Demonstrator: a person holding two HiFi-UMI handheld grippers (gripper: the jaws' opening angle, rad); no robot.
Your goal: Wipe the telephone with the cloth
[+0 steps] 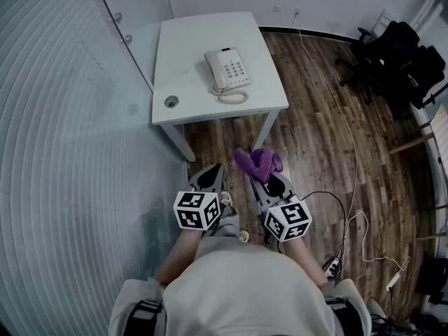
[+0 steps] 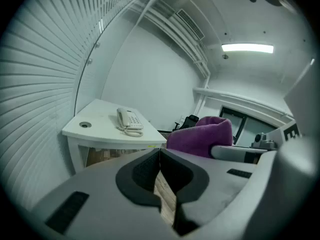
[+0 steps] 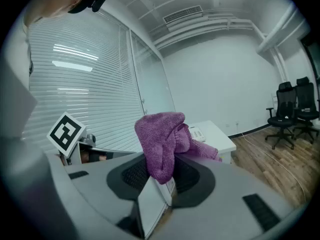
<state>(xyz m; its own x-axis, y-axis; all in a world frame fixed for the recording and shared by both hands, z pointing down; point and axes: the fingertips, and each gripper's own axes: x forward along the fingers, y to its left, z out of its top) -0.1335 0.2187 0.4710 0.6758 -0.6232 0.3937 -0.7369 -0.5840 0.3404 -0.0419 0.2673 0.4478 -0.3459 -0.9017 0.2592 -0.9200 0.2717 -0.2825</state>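
A white telephone [image 1: 227, 70] with a coiled cord lies on the small white table [image 1: 189, 47] ahead of me; it also shows as the telephone [image 2: 129, 120] in the left gripper view and, partly hidden, as the telephone [image 3: 196, 133] in the right gripper view. My right gripper [image 1: 266, 177] is shut on a purple cloth [image 1: 256, 162], which bunches up over its jaws; the cloth [image 3: 162, 141] fills the middle of the right gripper view. My left gripper [image 1: 208, 176] is shut with nothing in it, beside the right one. Both are held over the floor, well short of the table.
The table has a round cable hole [image 1: 171, 101] near its front left. A blinds-covered glass wall [image 1: 63, 103] runs along the left. Black office chairs [image 1: 399, 61] stand at the right. White cables [image 1: 350, 187] trail over the wooden floor.
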